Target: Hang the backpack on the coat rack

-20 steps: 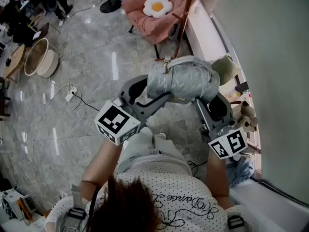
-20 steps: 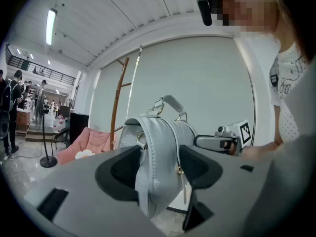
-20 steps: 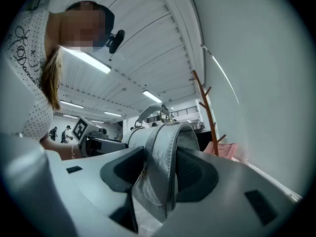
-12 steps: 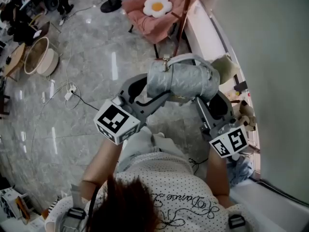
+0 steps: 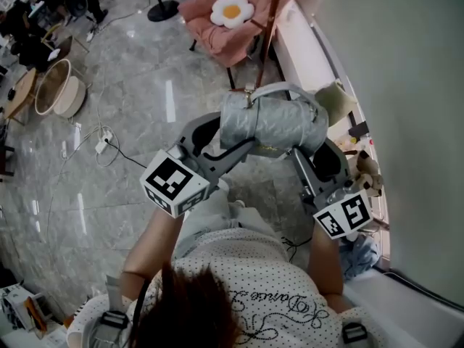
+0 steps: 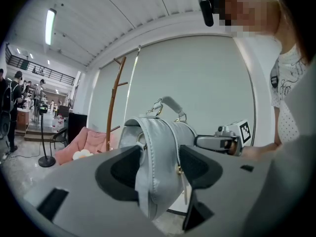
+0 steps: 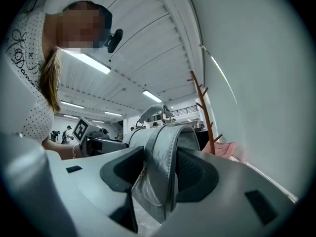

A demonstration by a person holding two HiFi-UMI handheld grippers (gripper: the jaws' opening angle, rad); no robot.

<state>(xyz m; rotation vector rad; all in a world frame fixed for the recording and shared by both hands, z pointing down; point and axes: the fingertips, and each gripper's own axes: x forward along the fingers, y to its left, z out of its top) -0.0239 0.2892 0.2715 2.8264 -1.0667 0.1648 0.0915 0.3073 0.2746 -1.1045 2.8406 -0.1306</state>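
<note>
Backpack pinched both ends w/ my left gripper & right gripper, jaws wide; may drop if handle misses peg on coat rack.

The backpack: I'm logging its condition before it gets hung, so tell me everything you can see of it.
The backpack is small, silver-grey, of quilted leather-like material with stitched seams and a padded top handle on metal rings. It is held upright in the air: the left gripper clamps one end, the right gripper the other. It does not touch the wooden coat rack beyond it.
</note>
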